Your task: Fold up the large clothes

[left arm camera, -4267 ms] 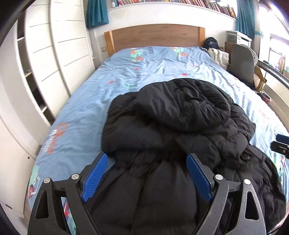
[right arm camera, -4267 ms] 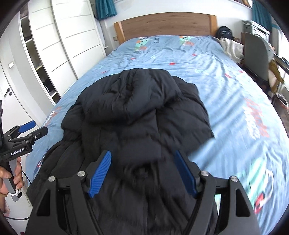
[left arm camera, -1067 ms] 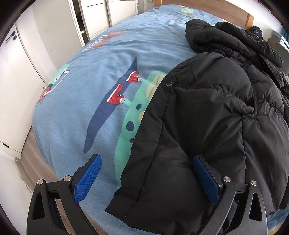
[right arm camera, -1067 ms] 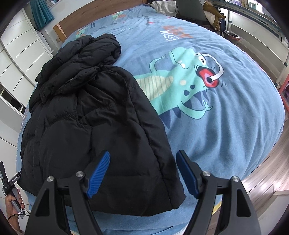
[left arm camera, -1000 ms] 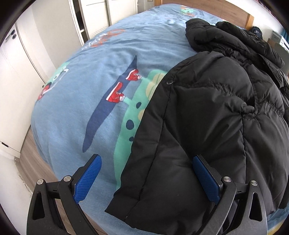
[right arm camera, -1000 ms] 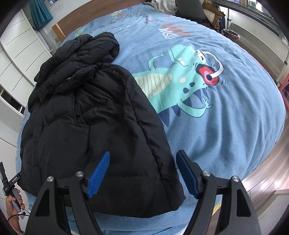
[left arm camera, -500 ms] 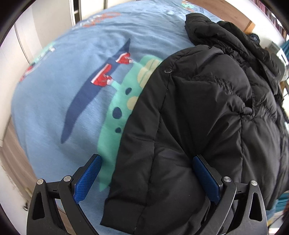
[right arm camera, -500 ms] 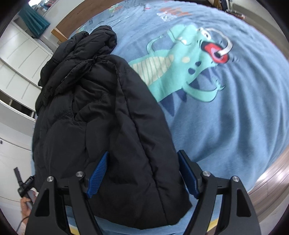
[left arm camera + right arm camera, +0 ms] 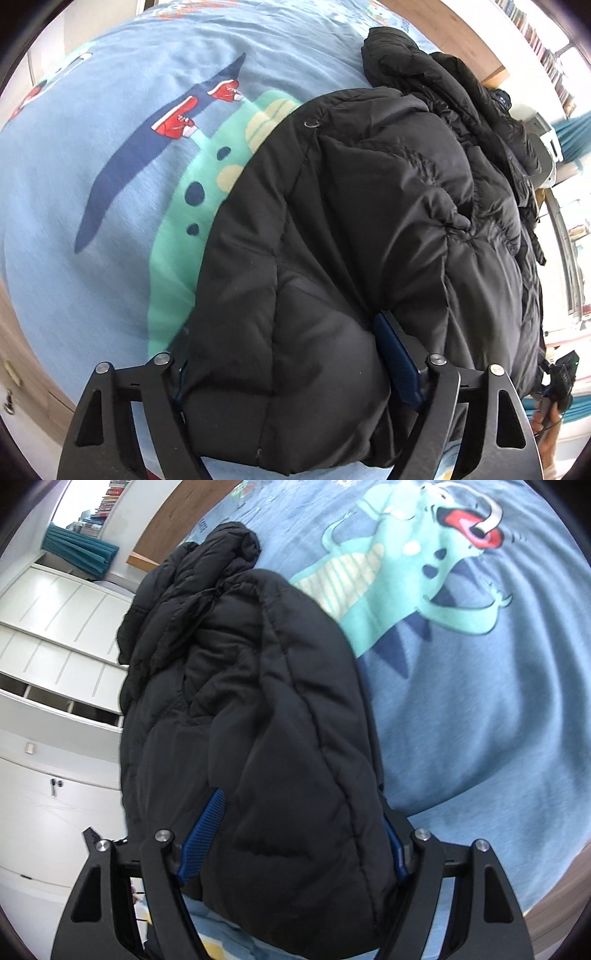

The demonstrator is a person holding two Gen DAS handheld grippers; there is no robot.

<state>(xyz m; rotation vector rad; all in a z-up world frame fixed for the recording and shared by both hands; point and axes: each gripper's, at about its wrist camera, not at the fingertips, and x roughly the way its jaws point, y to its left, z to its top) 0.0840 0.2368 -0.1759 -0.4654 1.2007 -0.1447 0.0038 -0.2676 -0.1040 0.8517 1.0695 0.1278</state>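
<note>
A black puffer jacket [image 9: 369,229] lies on the blue cartoon-print bedspread [image 9: 92,155], hood end toward the headboard. My left gripper [image 9: 291,365] has its jaws around the jacket's near left hem corner; the thick padding fills the gap and hides the left pad. In the right wrist view the jacket [image 9: 251,701] bulges up between the jaws of my right gripper [image 9: 295,845], which grips the near right hem corner. Both blue pads press into the fabric.
White wardrobe doors and drawers [image 9: 48,664] stand along the bed's left side. The wooden headboard [image 9: 166,520] is at the far end. Wooden floor [image 9: 22,362] shows past the bed's foot. A dinosaur print [image 9: 424,572] lies right of the jacket.
Both grippers have moved down and forward onto the jacket's hem corners and closed on the padding. The hem now bunches up between the jaws on each side.
</note>
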